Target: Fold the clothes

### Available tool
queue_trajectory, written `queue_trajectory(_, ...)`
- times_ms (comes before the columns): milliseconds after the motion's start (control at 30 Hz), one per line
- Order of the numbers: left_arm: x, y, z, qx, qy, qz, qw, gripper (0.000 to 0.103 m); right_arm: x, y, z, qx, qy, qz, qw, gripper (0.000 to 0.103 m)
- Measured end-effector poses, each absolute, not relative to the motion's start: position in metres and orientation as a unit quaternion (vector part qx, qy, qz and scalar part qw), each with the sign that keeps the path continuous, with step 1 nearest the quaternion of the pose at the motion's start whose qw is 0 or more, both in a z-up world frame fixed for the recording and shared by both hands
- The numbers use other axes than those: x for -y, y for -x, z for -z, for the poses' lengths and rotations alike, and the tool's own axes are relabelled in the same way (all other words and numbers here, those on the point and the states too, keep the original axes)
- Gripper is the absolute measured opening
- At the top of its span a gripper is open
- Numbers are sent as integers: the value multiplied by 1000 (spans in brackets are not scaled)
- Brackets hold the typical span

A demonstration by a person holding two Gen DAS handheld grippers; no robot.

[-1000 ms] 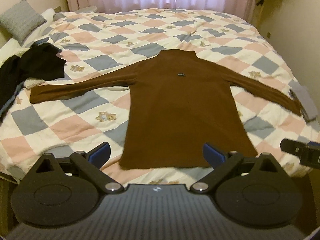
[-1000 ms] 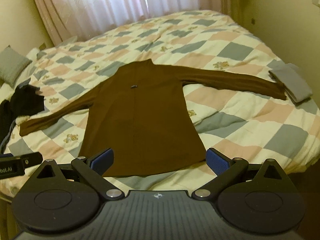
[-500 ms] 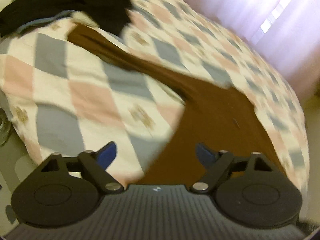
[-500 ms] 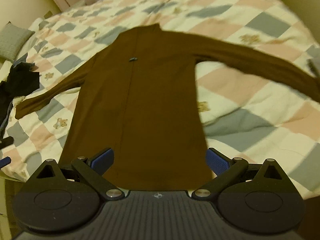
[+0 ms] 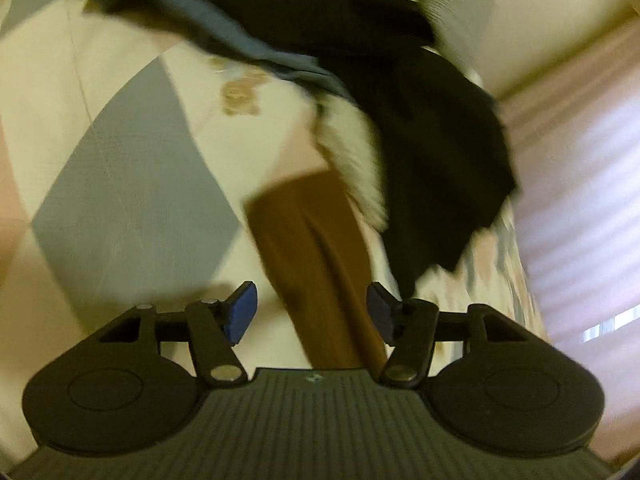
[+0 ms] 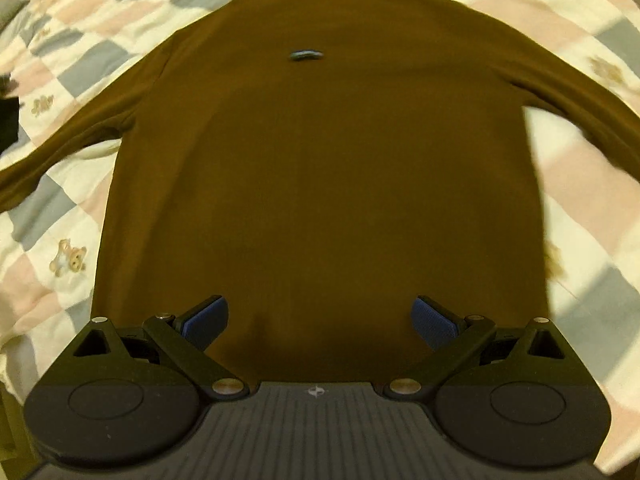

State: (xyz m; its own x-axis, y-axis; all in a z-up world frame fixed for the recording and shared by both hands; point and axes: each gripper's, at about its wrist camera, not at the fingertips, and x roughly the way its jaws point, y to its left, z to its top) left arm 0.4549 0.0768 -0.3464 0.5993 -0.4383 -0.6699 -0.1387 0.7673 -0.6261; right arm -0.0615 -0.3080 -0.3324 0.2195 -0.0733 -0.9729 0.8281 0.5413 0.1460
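A brown long-sleeved sweater [image 6: 320,160] lies flat on the bed with its sleeves spread out to both sides. My right gripper [image 6: 320,320] hovers low over its lower body, pointing steeply down, jaws wide open with nothing between the pads. In the left wrist view, the end of the brown left sleeve [image 5: 312,248] runs between the jaws of my left gripper [image 5: 312,312]. Those jaws are closing, and a gap still shows beside the left blue pad [image 5: 242,312]. A small label [image 6: 306,55] sits on the chest.
A black garment [image 5: 420,120] lies heaped just beyond the sleeve end, over a blue-grey cloth [image 5: 240,40] and a fluffy white piece [image 5: 352,152]. A checked quilt [image 6: 60,240] covers the bed. Pink curtains [image 5: 580,160] hang at the right.
My left gripper has swung left to the sleeve end, rolled and dropped close, and its jaws have narrowed. My right gripper has sunk over the sweater's body, still open.
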Motion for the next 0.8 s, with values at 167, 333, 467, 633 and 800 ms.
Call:
queue_trajectory(167,-86,-478,378,-425,377,59,821,45,310,26,352,-554,-339,304,697,101)
queue_trajectory(333,-82,-478,386,-396,387,54,831,10,318,20,358,-560,-338,300,694,101)
queue_trajectory(467,-47,-459,346,-370,330,127,859,3,330,30,357,-554,-338,300,699,94)
queue_trajectory(633,70,-374,262,-307,196,300,882,3,357,58,350,-518,-356,313,712,79)
queue_trajectory(800,217,-221,249,-287,117,507,804,4,409,116,328,-430,-392,336,740,61)
